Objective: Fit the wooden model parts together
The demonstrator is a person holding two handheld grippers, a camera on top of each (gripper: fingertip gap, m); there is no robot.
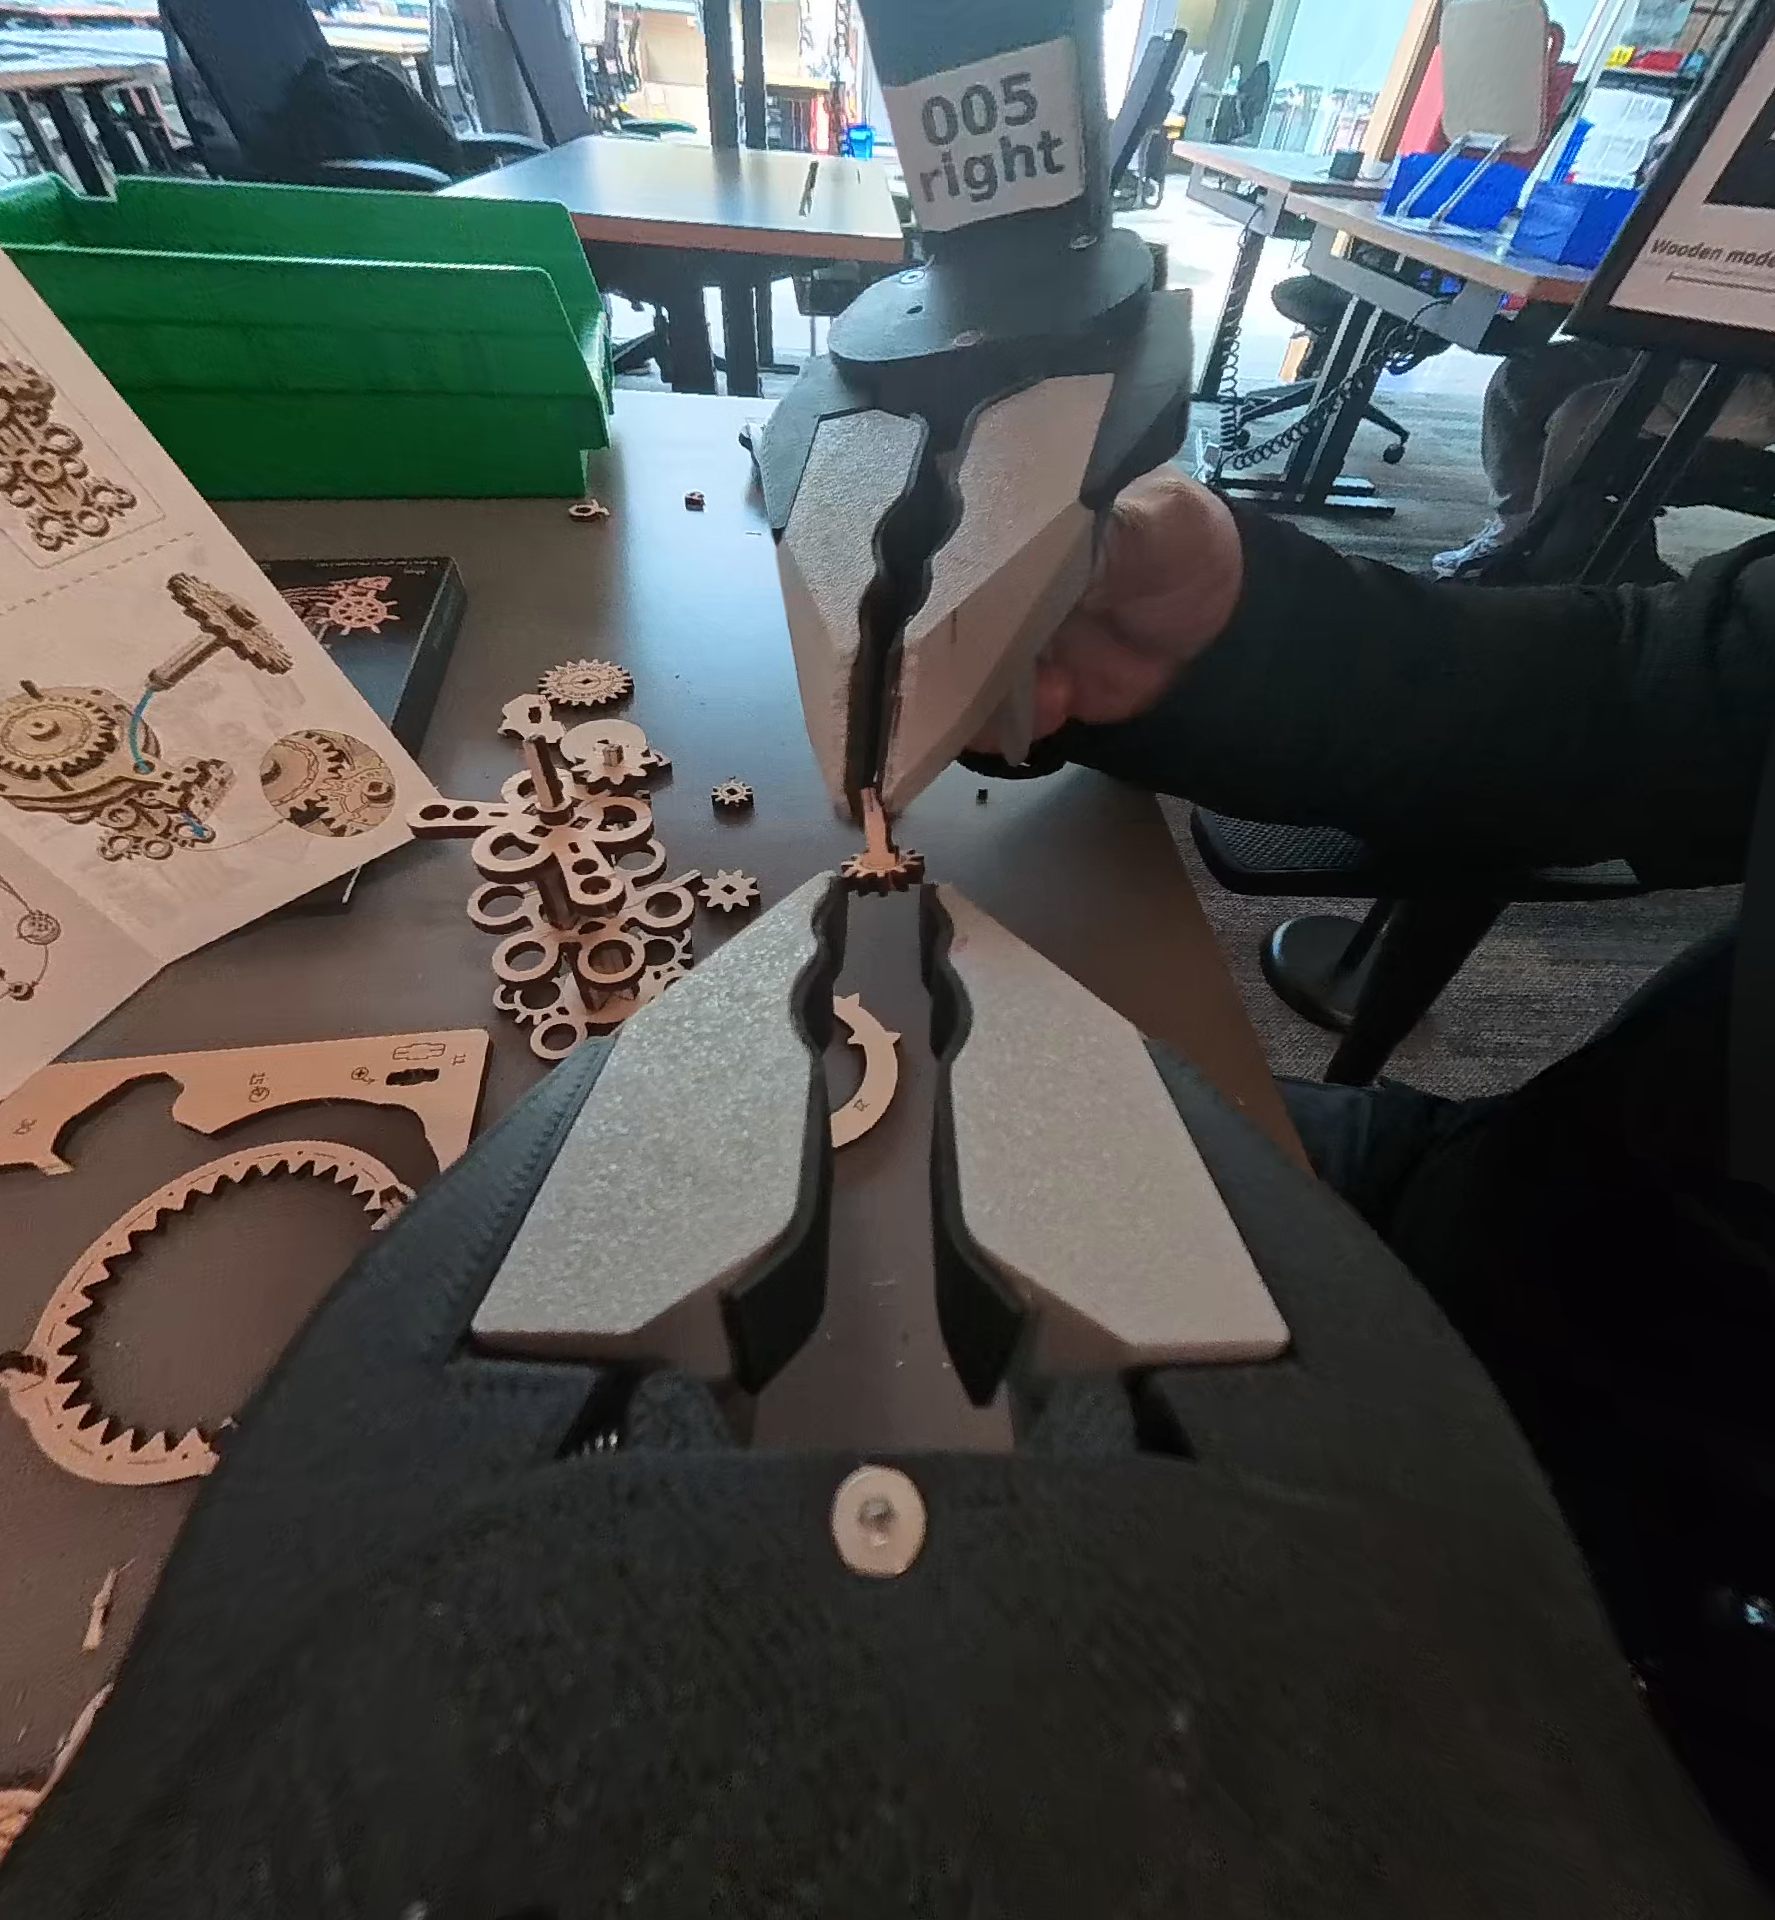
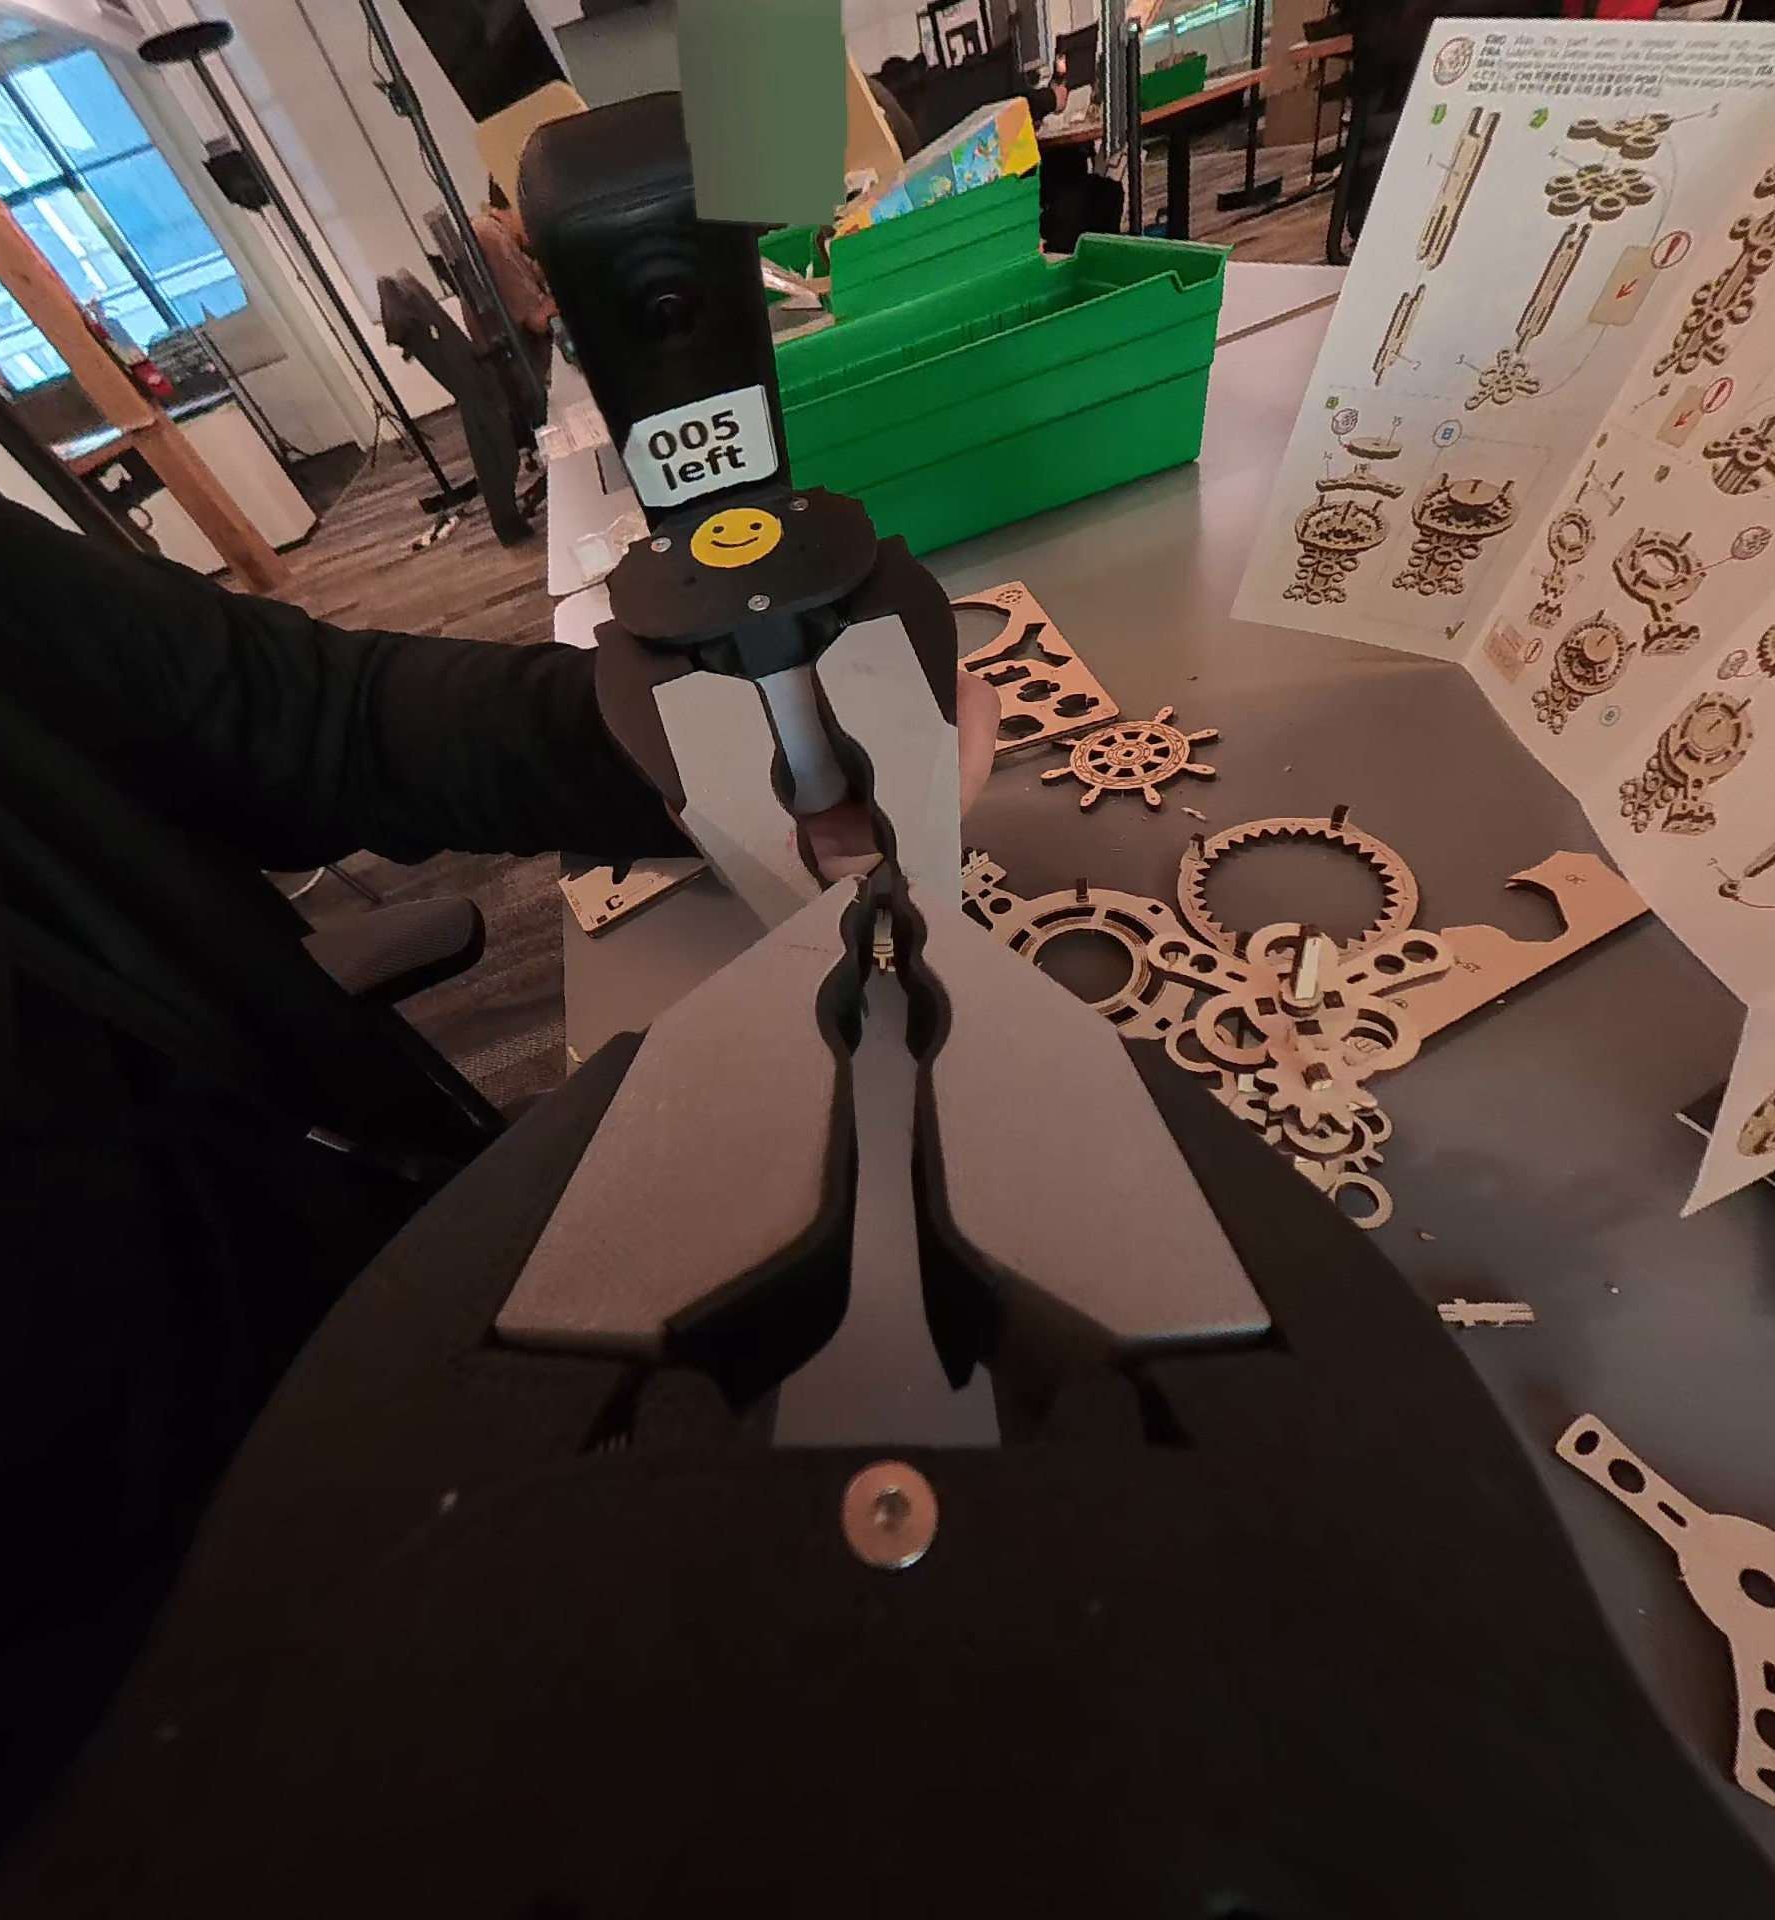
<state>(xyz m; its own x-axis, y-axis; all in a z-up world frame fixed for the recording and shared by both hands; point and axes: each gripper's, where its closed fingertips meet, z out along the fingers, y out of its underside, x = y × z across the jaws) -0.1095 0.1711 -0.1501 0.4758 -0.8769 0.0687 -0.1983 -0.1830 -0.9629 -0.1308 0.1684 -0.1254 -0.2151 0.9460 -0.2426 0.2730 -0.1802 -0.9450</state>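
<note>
Between my grippers: right gripper point(image 1: 867, 805) pinches a peg point(image 1: 875, 829), seemingly seated in the gear point(image 1: 881, 871); left gripper point(image 1: 881, 896), fingers spread, flanks the gear to steady it.

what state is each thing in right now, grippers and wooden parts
right gripper: shut on peg, tips down
peg: upright, lower end in the small gear
small gear: at the left gripper's tips, contact unclear
left gripper: part open
model: part built, standing on the table
ring gear: loose, flat on the table
sheet: unfolded, propped up
</note>
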